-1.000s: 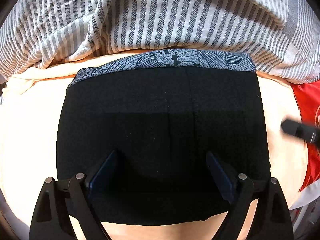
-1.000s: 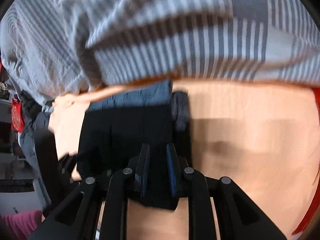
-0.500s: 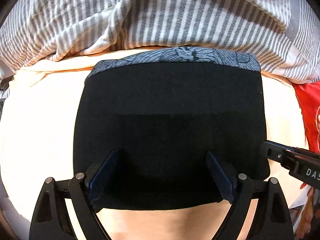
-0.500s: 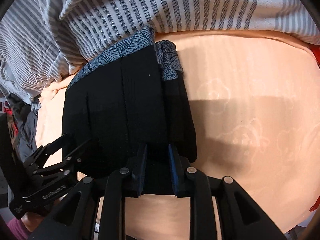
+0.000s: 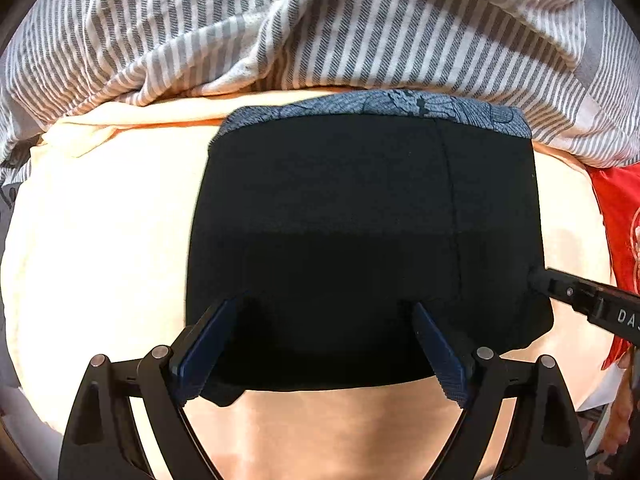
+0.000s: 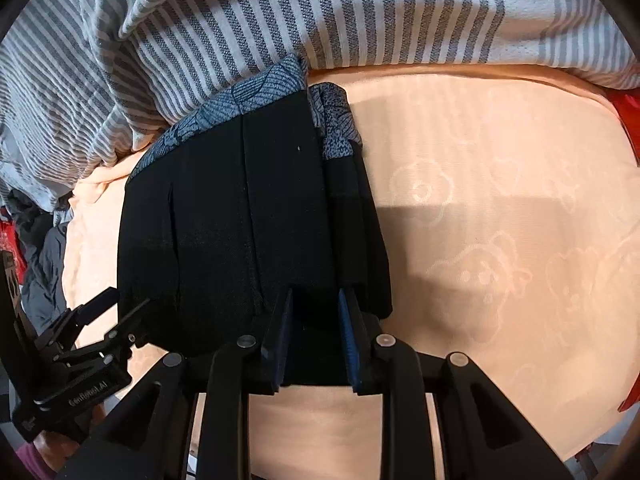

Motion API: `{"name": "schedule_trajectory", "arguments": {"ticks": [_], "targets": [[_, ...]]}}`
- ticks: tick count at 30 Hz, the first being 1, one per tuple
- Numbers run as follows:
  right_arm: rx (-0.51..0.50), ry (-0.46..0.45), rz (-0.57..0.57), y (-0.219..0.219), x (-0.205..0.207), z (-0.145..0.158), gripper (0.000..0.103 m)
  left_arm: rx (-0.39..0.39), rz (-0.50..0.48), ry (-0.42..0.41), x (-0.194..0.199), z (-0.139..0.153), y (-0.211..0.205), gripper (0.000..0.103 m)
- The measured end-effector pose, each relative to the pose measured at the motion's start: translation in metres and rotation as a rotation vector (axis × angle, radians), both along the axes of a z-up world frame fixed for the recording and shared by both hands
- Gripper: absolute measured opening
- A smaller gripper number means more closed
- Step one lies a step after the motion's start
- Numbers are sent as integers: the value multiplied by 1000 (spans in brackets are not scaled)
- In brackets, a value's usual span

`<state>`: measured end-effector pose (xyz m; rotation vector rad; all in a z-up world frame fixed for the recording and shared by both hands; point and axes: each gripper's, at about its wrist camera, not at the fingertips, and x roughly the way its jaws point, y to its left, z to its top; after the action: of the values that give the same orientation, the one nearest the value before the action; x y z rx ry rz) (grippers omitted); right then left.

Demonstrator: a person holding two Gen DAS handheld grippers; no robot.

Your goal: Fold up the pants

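The black pants (image 5: 360, 240) lie folded into a flat rectangle on the peach bed sheet (image 5: 100, 240), with a blue patterned waistband (image 5: 380, 106) at the far edge. My left gripper (image 5: 326, 344) is open, its fingers spread over the near edge of the fold. My right gripper (image 6: 314, 334) has its jaws close together around the near right corner of the pants (image 6: 240, 240). The right gripper's tip shows in the left wrist view (image 5: 538, 278) at the fold's right edge. The left gripper shows in the right wrist view (image 6: 120, 312) at the fold's left edge.
A grey and white striped blanket (image 5: 320, 32) is bunched along the far side, touching the waistband. A red cloth (image 5: 618, 208) lies at the right. The peach sheet (image 6: 500, 220) with a bear pattern stretches to the right of the pants. Dark clothing (image 6: 44, 256) lies at the far left.
The right gripper has swung in from the right onto the fold's right corner and narrowed there. The left gripper has shifted left along the near edge, staying open.
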<state>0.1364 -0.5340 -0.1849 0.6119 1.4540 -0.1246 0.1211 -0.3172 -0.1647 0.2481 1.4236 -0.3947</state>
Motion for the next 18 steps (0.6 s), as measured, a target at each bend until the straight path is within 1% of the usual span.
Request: {"name": "schedule_trajectory", "arguments": {"ticks": [2, 4, 6, 8, 13, 15, 18], "targets": [[13, 19, 12, 1, -2, 1, 40, 2, -5, -32, 2, 8, 14, 91], [39, 22, 13, 0, -7, 4, 44, 1, -8, -53, 9, 14, 23, 91], [57, -3, 26, -3, -10, 9, 49, 2, -10, -60, 19, 15, 36, 91], [59, -30, 36, -9, -10, 13, 64, 5, -9, -60, 31, 14, 49, 91], [71, -71, 28, -35, -5, 8, 68, -16, -30, -33, 61, 9, 75, 91], [101, -75, 15, -46, -2, 0, 68, -32, -45, -3, 70, 4, 86, 91], [179, -102, 12, -60, 2, -11, 68, -60, -60, 53, 86, -9, 100, 91]]}}
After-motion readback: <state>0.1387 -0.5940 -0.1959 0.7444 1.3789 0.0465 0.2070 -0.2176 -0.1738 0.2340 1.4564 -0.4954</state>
